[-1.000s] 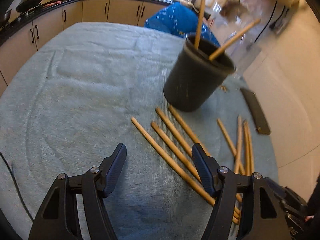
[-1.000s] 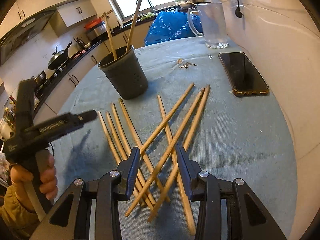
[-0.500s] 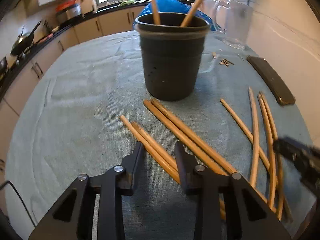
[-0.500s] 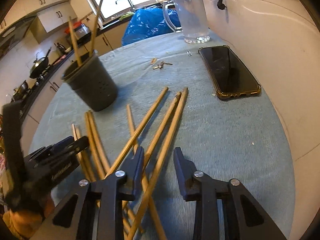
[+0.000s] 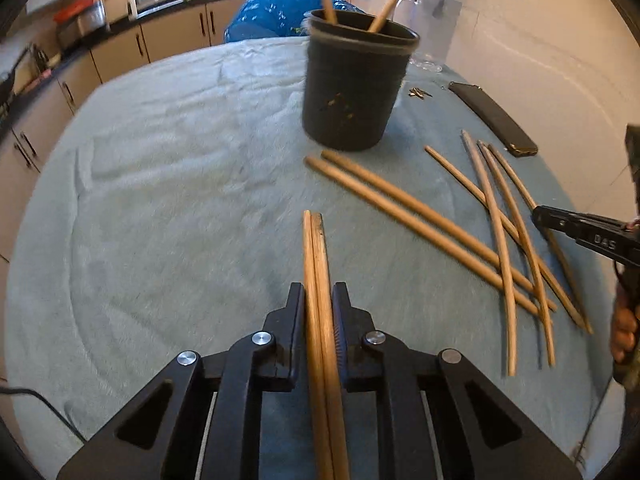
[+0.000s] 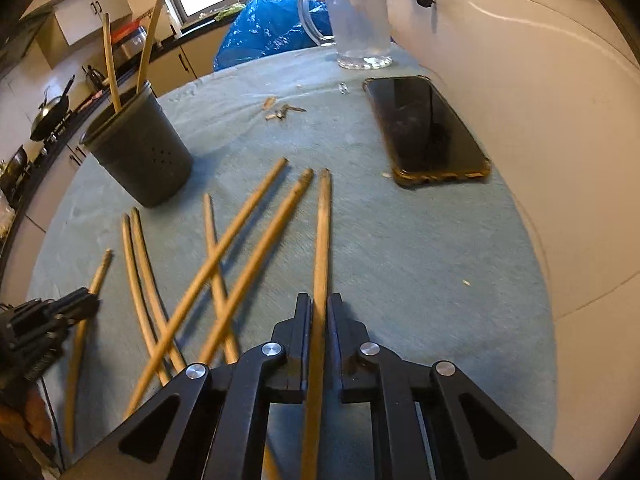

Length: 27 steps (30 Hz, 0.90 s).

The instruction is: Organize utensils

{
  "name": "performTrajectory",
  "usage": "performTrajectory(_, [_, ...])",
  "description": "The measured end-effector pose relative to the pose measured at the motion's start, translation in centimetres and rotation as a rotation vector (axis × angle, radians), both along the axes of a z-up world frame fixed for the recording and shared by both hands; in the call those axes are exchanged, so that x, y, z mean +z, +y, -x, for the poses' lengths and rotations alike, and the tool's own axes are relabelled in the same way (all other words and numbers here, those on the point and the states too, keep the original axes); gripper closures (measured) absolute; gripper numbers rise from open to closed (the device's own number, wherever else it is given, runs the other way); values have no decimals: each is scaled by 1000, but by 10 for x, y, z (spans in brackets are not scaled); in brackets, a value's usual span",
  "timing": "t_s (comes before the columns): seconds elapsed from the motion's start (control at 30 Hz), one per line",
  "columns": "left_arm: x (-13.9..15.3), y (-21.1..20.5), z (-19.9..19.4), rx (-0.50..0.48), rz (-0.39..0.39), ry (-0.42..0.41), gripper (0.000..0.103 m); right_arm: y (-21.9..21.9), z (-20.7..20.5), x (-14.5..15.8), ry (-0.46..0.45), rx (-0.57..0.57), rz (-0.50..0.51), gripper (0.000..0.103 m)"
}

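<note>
A dark grey utensil cup (image 5: 354,88) stands on the blue-grey cloth with two wooden chopsticks upright in it; it also shows in the right wrist view (image 6: 140,152). My left gripper (image 5: 319,300) is shut on two chopsticks (image 5: 314,248) that point forward toward the cup. My right gripper (image 6: 319,312) is shut on one chopstick (image 6: 322,240) that points forward. Several loose chopsticks (image 5: 420,216) lie on the cloth between the grippers, some crossed (image 6: 224,256).
A black phone (image 6: 424,128) lies at the right near the wall, and a clear glass jug (image 6: 360,20) stands behind it. Small scraps (image 6: 284,112) lie by the cup. A blue bag (image 5: 280,12) and kitchen cabinets are beyond the table's far edge.
Both grippers have closed: the left on two chopsticks, the right on one. The left gripper's chopsticks now point straight forward, lifted from the pile.
</note>
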<state>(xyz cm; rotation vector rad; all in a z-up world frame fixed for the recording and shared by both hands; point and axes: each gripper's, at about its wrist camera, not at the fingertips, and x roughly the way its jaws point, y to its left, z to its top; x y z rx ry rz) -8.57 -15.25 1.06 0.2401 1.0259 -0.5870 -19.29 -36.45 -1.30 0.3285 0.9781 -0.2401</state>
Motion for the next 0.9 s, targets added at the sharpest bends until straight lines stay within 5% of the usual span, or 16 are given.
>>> performTrajectory(0.1, [0, 14, 2, 6, -8, -15, 87, -4, 7, -1, 8, -5, 5, 94])
performTrajectory(0.23, [4, 29, 2, 32, 34, -17, 64, -2, 14, -2, 0, -3, 14, 94])
performTrajectory(0.9, [5, 59, 6, 56, 84, -34, 66, 2, 21, -3, -30, -5, 19, 93])
